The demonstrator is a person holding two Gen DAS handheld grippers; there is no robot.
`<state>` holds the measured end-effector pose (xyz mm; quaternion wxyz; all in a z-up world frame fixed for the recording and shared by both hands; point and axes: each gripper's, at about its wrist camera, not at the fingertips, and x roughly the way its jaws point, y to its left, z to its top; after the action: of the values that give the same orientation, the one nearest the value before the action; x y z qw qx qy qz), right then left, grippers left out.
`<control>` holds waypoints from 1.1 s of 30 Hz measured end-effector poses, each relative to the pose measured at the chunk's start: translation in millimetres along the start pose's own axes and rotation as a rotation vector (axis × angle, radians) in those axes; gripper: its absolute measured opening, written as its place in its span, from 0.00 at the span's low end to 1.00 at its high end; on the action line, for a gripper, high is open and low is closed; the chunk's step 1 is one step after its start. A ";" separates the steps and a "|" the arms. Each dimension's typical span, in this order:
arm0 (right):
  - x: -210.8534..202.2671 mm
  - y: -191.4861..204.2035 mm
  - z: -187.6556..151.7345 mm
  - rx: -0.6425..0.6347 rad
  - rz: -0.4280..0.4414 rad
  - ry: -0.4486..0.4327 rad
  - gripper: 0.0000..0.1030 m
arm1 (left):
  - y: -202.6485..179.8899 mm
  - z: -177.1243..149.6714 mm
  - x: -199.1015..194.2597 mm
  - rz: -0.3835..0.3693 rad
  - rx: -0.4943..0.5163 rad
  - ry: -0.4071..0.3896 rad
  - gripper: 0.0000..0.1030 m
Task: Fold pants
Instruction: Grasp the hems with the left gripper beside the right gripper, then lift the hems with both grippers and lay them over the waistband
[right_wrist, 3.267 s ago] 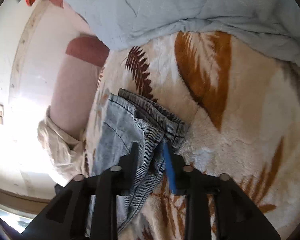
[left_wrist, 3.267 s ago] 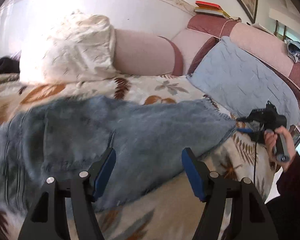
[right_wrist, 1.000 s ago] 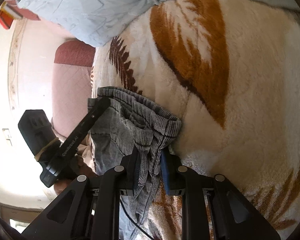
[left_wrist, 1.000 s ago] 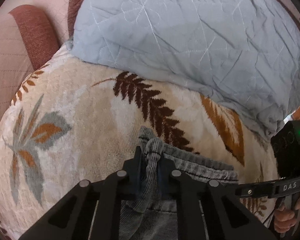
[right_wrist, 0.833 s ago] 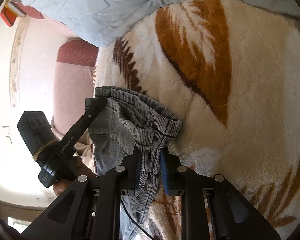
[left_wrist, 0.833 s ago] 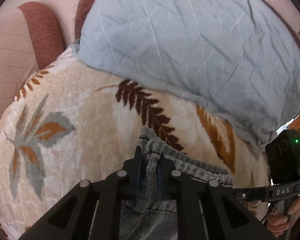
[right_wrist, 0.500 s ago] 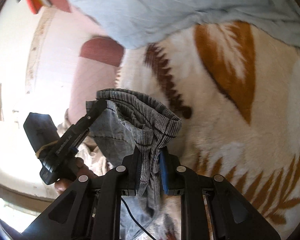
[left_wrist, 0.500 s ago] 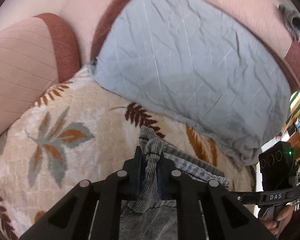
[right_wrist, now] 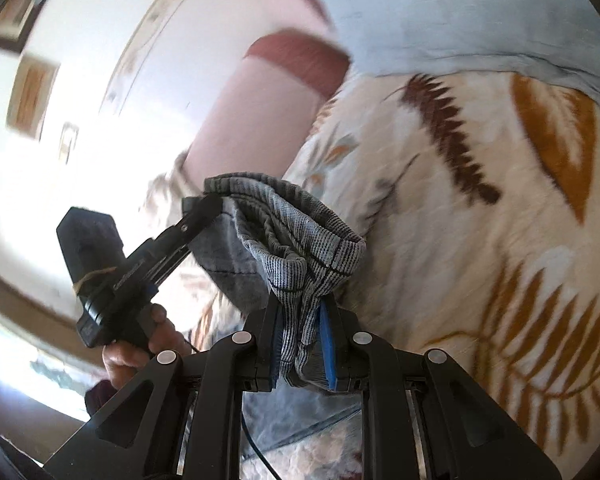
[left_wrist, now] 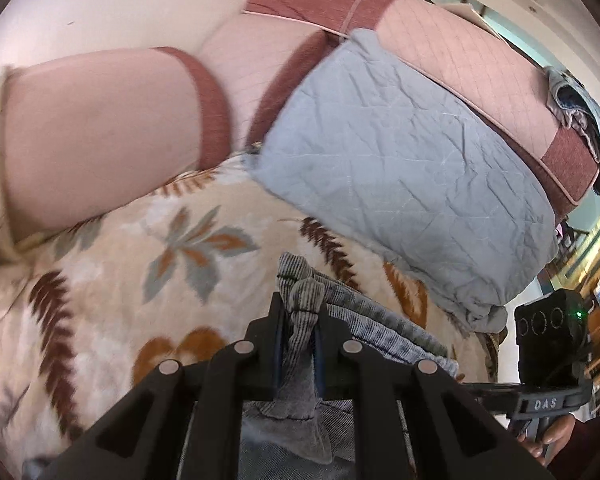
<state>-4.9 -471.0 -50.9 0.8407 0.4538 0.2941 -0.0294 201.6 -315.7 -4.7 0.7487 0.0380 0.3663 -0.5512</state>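
The pants (left_wrist: 364, 320) are light blue denim with a ribbed grey waistband. My left gripper (left_wrist: 298, 312) is shut on one corner of the waistband and my right gripper (right_wrist: 302, 320) is shut on the other corner (right_wrist: 300, 248). Both hold the waistband lifted above the leaf-patterned blanket (left_wrist: 100, 280). The waistband stretches between them. The right gripper's body shows at the right of the left wrist view (left_wrist: 548, 356). The left gripper shows in the right wrist view (right_wrist: 204, 210). The rest of the pants hangs below, mostly hidden.
A grey-blue quilted pad (left_wrist: 400, 168) lies on the couch to the right. Pink and maroon back cushions (left_wrist: 100, 128) stand behind the blanket. A bundle of clothes (left_wrist: 576, 108) rests on the couch back at the far right.
Both grippers have risen with the waistband, which was held on the blanket a second ago. The views tilted up, showing more of the couch back and wall.
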 end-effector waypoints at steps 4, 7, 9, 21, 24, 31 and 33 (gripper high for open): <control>25.7 16.5 -25.1 -0.051 -0.007 0.080 0.15 | 22.2 -24.7 -14.5 0.030 -0.045 0.000 0.14; 50.3 25.5 -44.2 -0.086 -0.018 0.152 0.15 | 40.2 -45.0 -21.9 0.062 -0.090 0.008 0.19; 66.1 29.1 -53.8 -0.104 -0.016 0.203 0.18 | 54.4 -59.5 -30.4 0.097 -0.129 0.001 0.22; 92.2 44.9 -73.1 -0.136 0.107 0.385 0.55 | 108.8 -127.8 -126.4 0.273 -0.358 -0.057 0.37; 78.3 22.9 -47.6 -0.060 0.048 0.282 0.55 | 88.1 -136.6 -130.3 0.263 -0.342 -0.060 0.46; 68.3 -2.7 -30.8 0.052 0.004 0.210 0.56 | 52.3 -159.5 -89.0 0.208 -0.454 0.034 0.74; 67.5 -0.9 -33.1 0.051 0.006 0.219 0.56 | 54.3 -167.0 -79.3 0.195 -0.517 0.047 0.74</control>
<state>35.1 -431.1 -100.6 0.7917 0.4765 0.3819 0.0155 153.4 -154.4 -98.4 0.7743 -0.1063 0.5067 -0.3638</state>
